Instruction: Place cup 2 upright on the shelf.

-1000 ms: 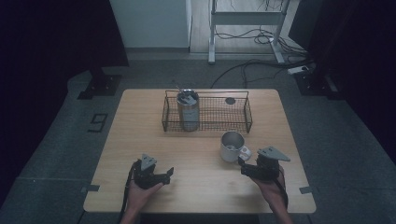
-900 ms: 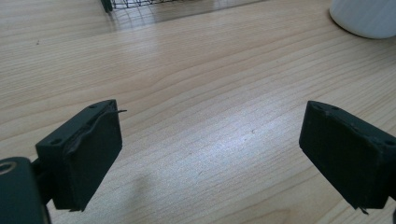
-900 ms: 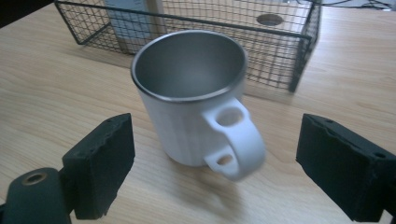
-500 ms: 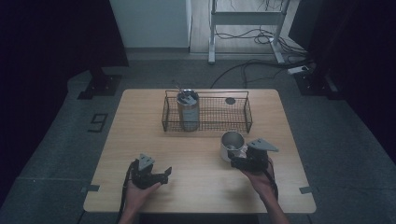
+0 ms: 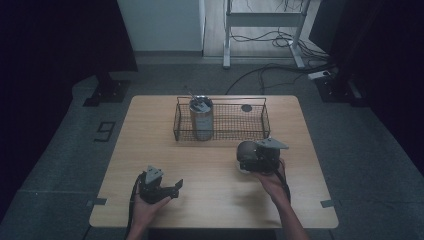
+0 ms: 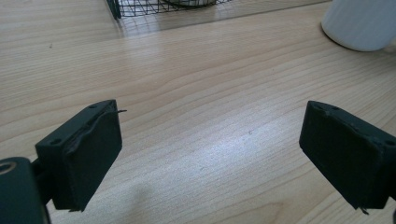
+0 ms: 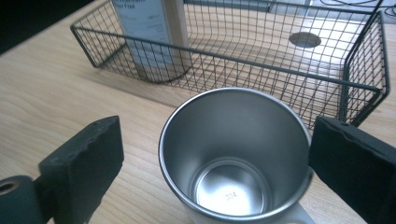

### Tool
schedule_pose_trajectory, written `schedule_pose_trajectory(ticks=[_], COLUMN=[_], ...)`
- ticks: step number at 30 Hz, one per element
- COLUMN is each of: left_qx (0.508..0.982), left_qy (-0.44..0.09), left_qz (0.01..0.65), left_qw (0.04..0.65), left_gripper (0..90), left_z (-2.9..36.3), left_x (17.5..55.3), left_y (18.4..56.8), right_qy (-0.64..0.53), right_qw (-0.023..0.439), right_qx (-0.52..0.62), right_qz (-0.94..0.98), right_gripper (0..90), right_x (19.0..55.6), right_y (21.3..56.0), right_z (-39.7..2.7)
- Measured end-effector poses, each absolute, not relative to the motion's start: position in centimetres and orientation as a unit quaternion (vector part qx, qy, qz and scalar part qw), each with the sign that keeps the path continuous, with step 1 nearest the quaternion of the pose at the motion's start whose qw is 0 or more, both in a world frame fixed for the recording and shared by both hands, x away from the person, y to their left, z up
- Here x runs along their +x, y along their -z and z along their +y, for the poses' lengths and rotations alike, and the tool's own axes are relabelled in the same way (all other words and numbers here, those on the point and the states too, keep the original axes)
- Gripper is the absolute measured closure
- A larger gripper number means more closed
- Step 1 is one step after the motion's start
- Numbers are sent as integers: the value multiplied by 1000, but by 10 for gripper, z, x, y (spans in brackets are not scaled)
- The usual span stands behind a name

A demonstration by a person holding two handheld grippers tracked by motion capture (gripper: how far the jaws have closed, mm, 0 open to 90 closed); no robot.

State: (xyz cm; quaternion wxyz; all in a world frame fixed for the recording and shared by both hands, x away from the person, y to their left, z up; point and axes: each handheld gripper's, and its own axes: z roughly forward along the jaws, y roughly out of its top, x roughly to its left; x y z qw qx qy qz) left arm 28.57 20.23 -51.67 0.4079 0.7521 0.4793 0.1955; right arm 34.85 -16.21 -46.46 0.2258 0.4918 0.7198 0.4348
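Note:
A steel cup (image 5: 245, 150) with a white outside stands upright on the wooden table (image 5: 150, 130), just in front of the wire basket (image 5: 220, 136). My right gripper (image 5: 248, 159) reaches it from the right. Its jaws have just been opening and now stand either side of the cup (image 7: 233, 154). In the right gripper view the left pad (image 7: 88, 158) is clear of the rim and the right pad (image 7: 350, 163) is close beside it. My left gripper (image 5: 175, 189) rests open at the front left over bare wood (image 6: 210, 154). The cup's white wall (image 6: 362, 23) shows far off.
The black wire basket (image 7: 224, 58) sits at the table's back centre. It holds a tall metal canister (image 5: 201, 117) at its left end and a dark round disc (image 5: 246, 108) at its right. Cables and a stand's legs lie on the floor beyond.
My right gripper has moved left and forward to the cup, and its jaws have opened around it. The left gripper has stayed in place.

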Motion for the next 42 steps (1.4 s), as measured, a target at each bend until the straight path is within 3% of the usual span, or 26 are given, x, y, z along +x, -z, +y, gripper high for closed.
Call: schedule_pose_trajectory(ticks=[14, 32, 35, 42], left_qx=[755, 749, 746, 745], left_qy=[-189, -181, -182, -182], left_qz=[476, 479, 481, 484], left_qw=[408, 420, 422, 422], left_gripper=[66, 73, 78, 78], left_z=[198, 201, 204, 205], left_x=[286, 285, 285, 285], left_y=[519, 519, 518, 519], right_qy=[-408, -385, -386, -385], right_qw=[261, 237, 234, 238], right_qx=[494, 505, 498, 494], right_qz=[723, 735, 741, 742], right_gripper=[0, 2, 51, 57], right_x=[358, 369, 369, 369], right_y=[473, 492, 494, 496], right_z=[-159, -157, -156, -156])
